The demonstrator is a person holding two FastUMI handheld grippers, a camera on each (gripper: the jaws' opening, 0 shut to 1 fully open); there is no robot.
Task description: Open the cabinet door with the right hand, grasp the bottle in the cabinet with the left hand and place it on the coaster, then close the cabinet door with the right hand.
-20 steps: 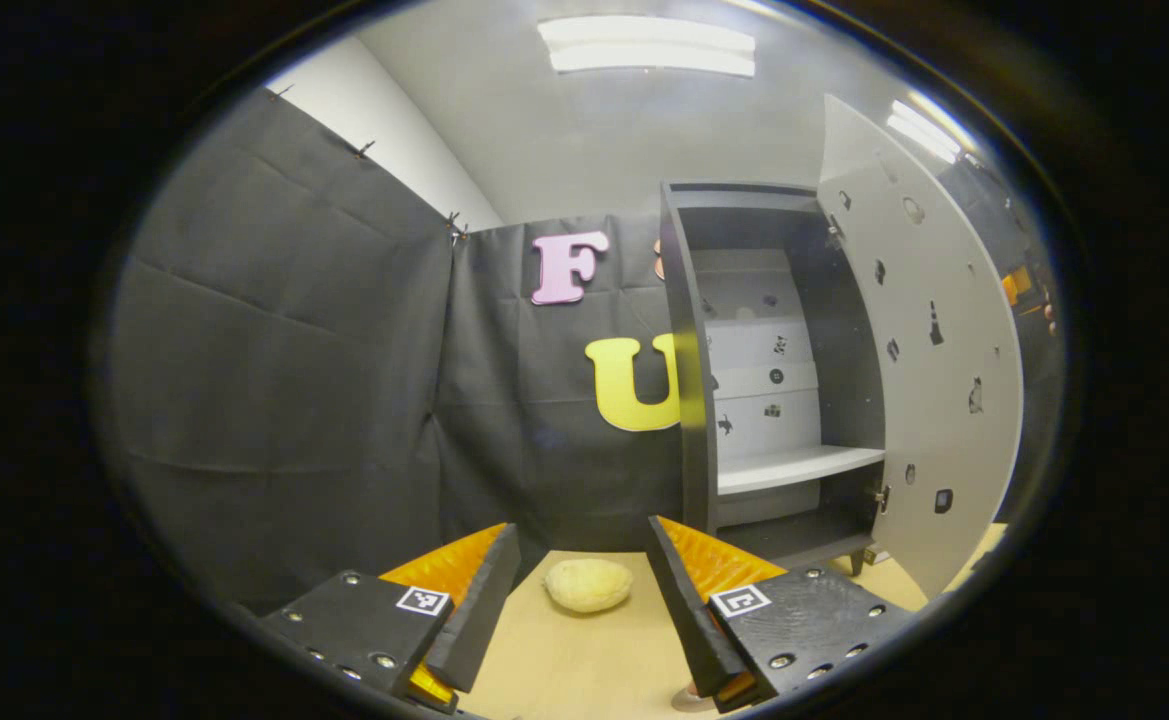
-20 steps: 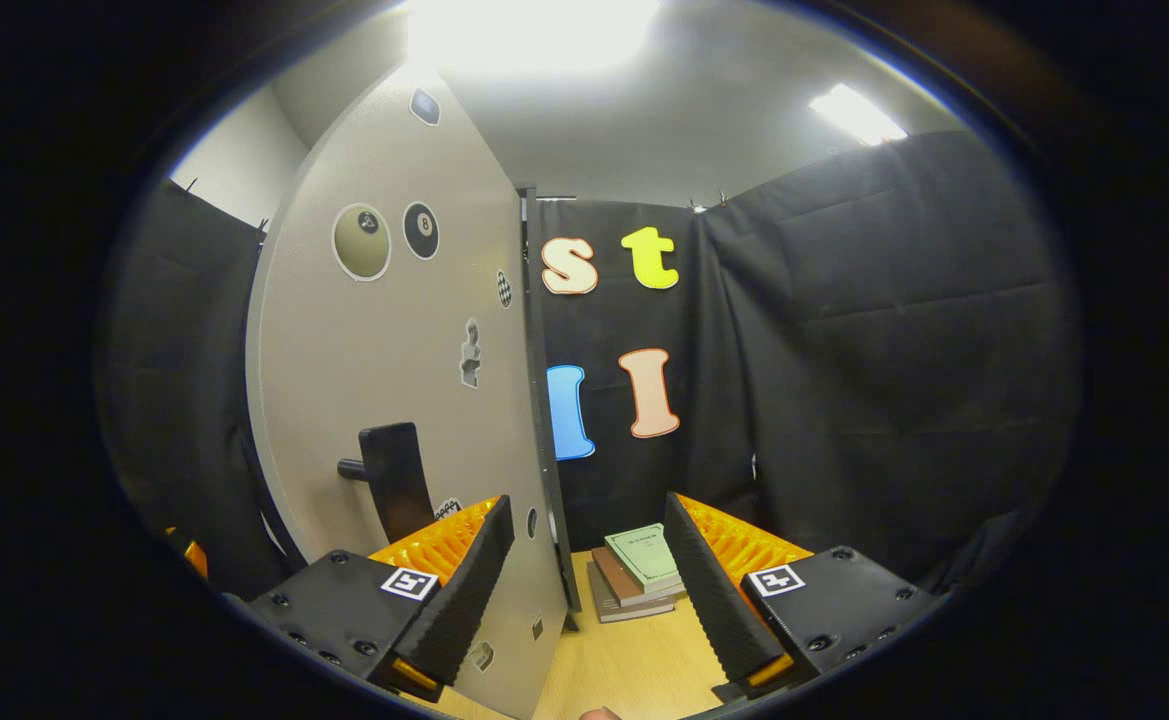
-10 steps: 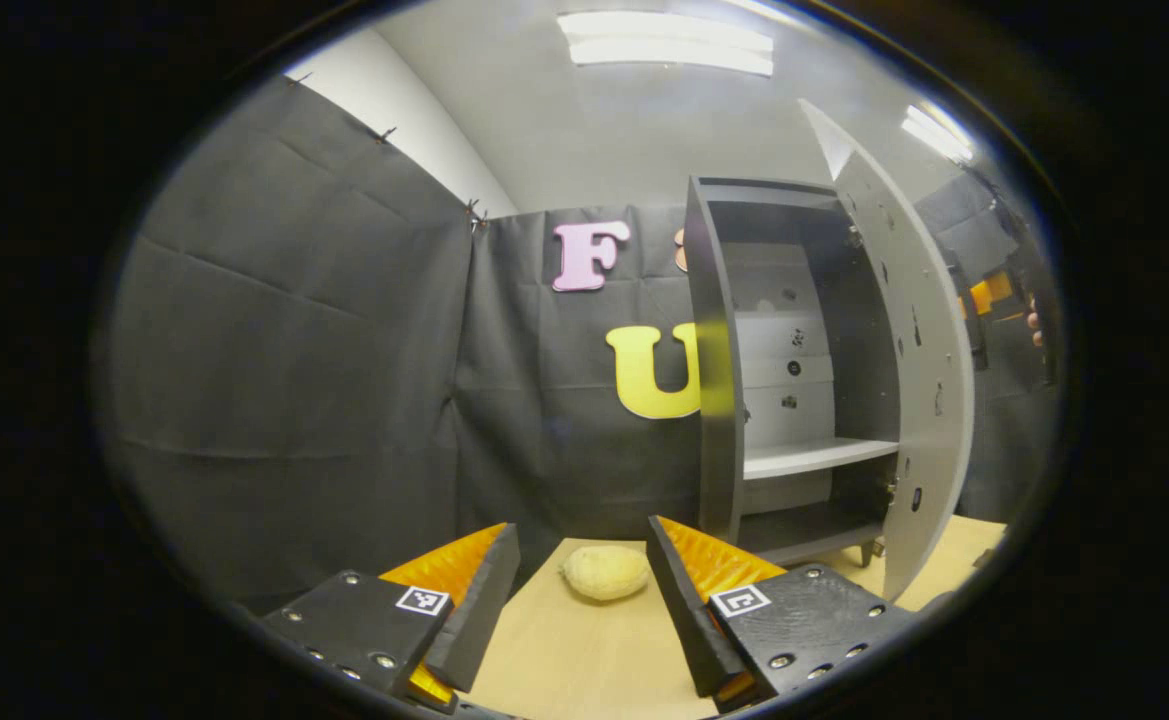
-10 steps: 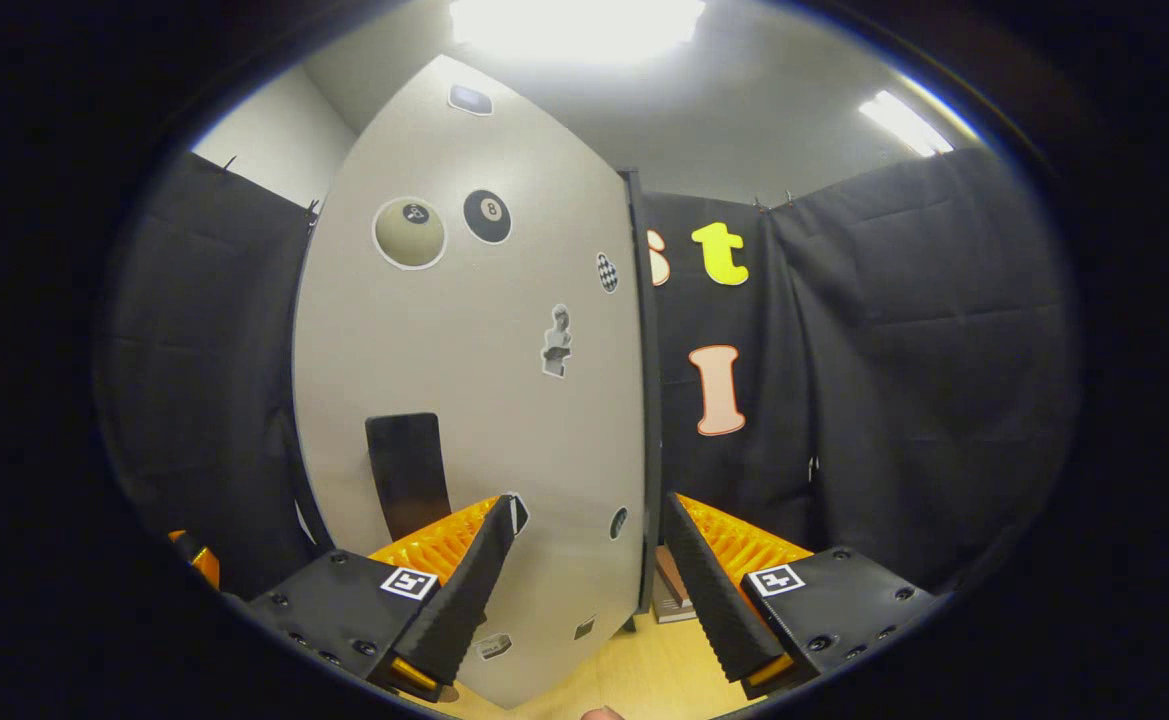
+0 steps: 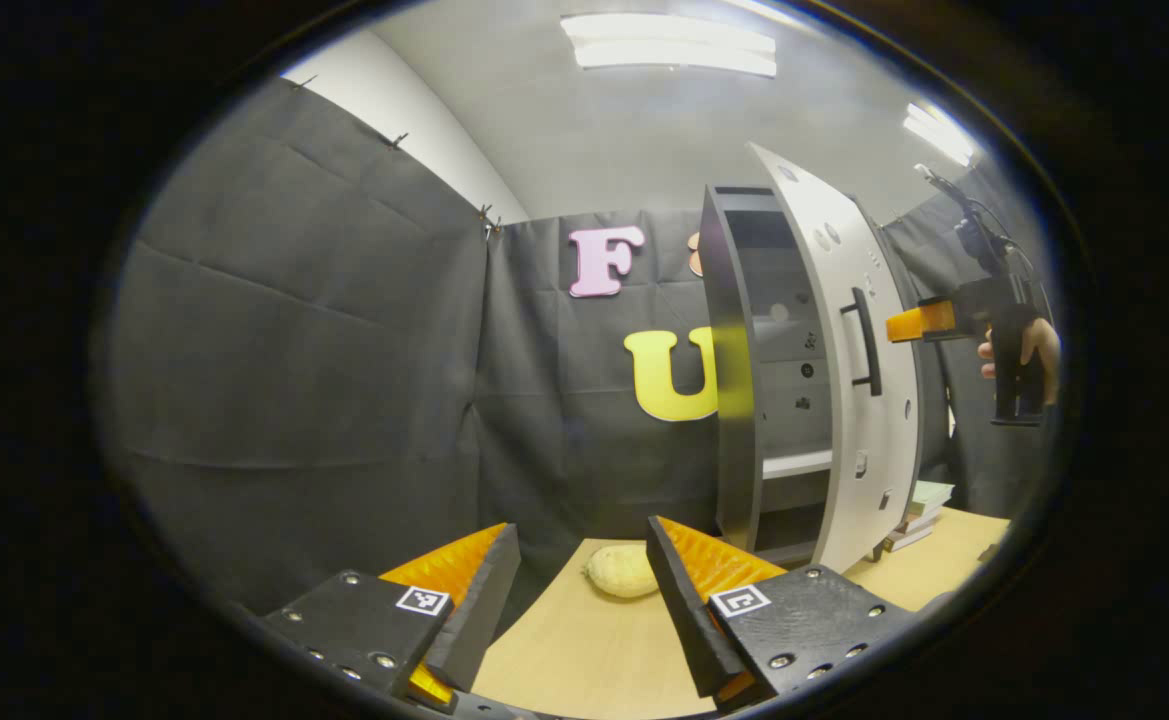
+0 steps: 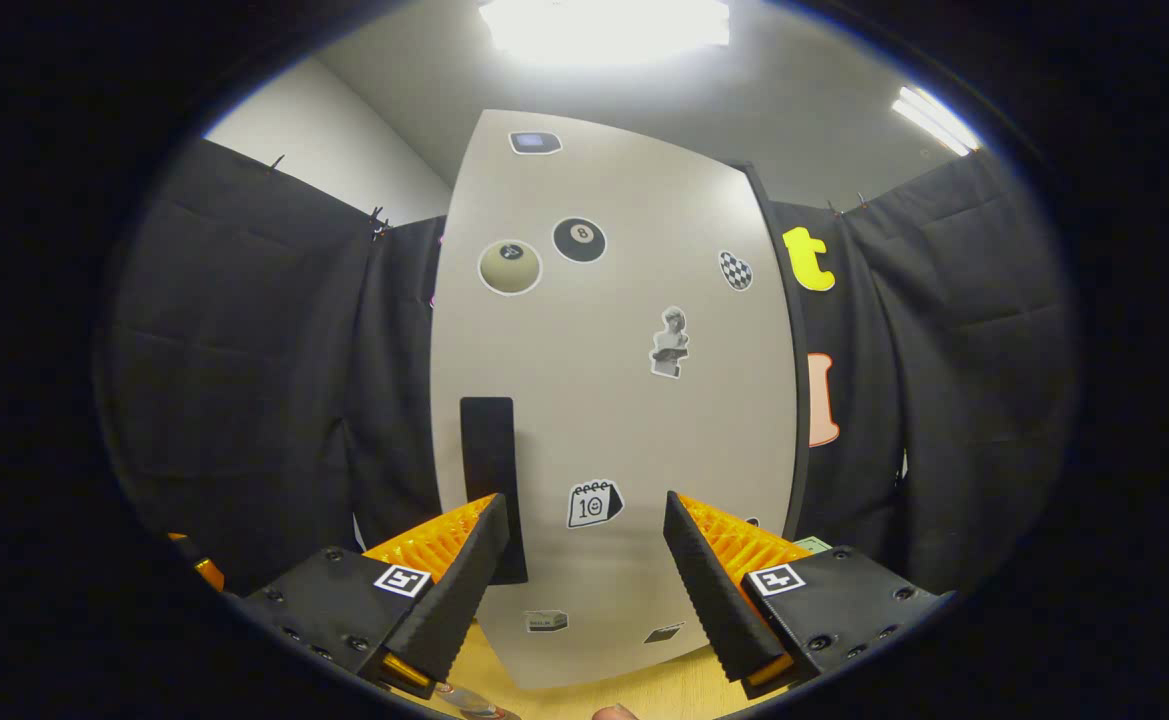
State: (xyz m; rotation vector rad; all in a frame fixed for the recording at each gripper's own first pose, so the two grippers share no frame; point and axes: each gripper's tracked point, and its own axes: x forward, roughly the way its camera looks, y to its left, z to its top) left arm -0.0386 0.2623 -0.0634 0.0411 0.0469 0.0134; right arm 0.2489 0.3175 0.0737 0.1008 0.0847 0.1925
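The grey cabinet (image 5: 734,370) stands at the back of the wooden table, its door (image 5: 844,380) swung most of the way to, leaving a narrow gap with a white shelf (image 5: 796,463) inside. In the right gripper view the sticker-covered door (image 6: 624,400) faces me squarely. Its black handle (image 6: 489,470) sits just above my left finger. My right gripper (image 6: 584,590) is open, close in front of the door, with nothing between its fingers. It appears in the left gripper view as the right gripper (image 5: 906,325), held by a hand (image 5: 1034,345) beyond the door. My left gripper (image 5: 584,600) is open and empty over the table.
A pale yellow, potato-like lump (image 5: 622,570) lies on the wooden table (image 5: 584,660) in front of the cabinet's left side. A stack of books (image 5: 919,500) lies to the right of the cabinet. Black cloth walls enclose the back and sides.
The door has swung from wide open to almost shut. The right gripper has followed it round and now faces its front. The left gripper stayed open and barely moved.
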